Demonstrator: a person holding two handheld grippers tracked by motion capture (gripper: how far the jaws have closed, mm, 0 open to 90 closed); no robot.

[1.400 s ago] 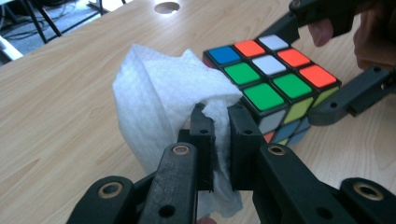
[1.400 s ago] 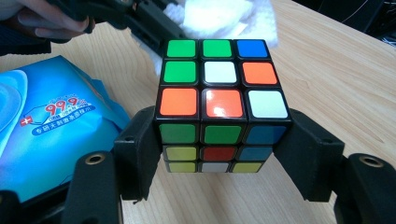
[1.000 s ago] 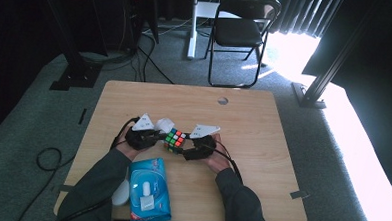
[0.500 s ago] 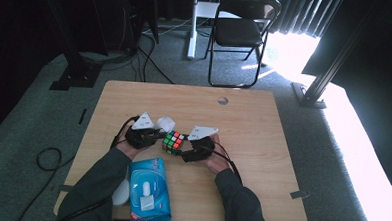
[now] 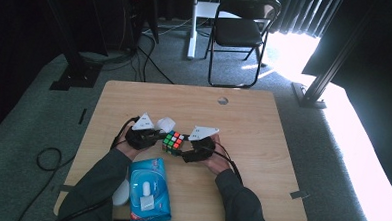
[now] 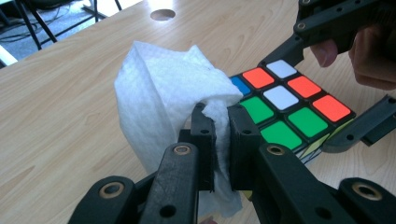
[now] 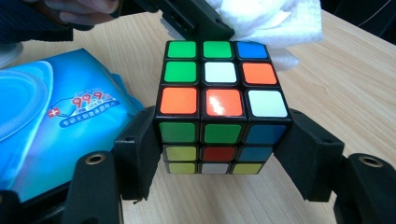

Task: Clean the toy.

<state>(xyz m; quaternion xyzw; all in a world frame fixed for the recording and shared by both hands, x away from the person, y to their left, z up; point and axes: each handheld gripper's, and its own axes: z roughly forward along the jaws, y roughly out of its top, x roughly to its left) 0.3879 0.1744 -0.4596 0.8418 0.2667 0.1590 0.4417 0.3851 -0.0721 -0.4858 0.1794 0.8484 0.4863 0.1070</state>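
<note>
1. The right tongs (image 7: 219,149) were clamped on the puzzle cube (image 7: 218,102), one black jaw pressed against each side of it, the cube resting on the counter (image 7: 345,93).
2. The left tongs (image 6: 219,121) were pinched nearly together on a fold of white wipe (image 6: 159,102), which bunched up above and to 9 o'clock of the jaws in the left gripper view.
3. In the right gripper view the wipe (image 7: 271,23) touched the cube's far top edge at 12 o'clock, beside the left tongs' jaw tip.
4. In the high view the cube (image 5: 173,141) sat near the counter's middle, the left tongs (image 5: 153,135) at its 9 o'clock and the right tongs (image 5: 187,149) at its 3 o'clock.
5. The cube's top showed green, white, orange and blue squares.
6. A blue pack of wet wipes (image 5: 148,188) lay at 7 o'clock of the cube, near the counter's near edge, between the person's forearms.
7. A round hole (image 5: 223,100) sat in the counter (image 5: 262,158) at 1 o'clock, well apart.
</note>
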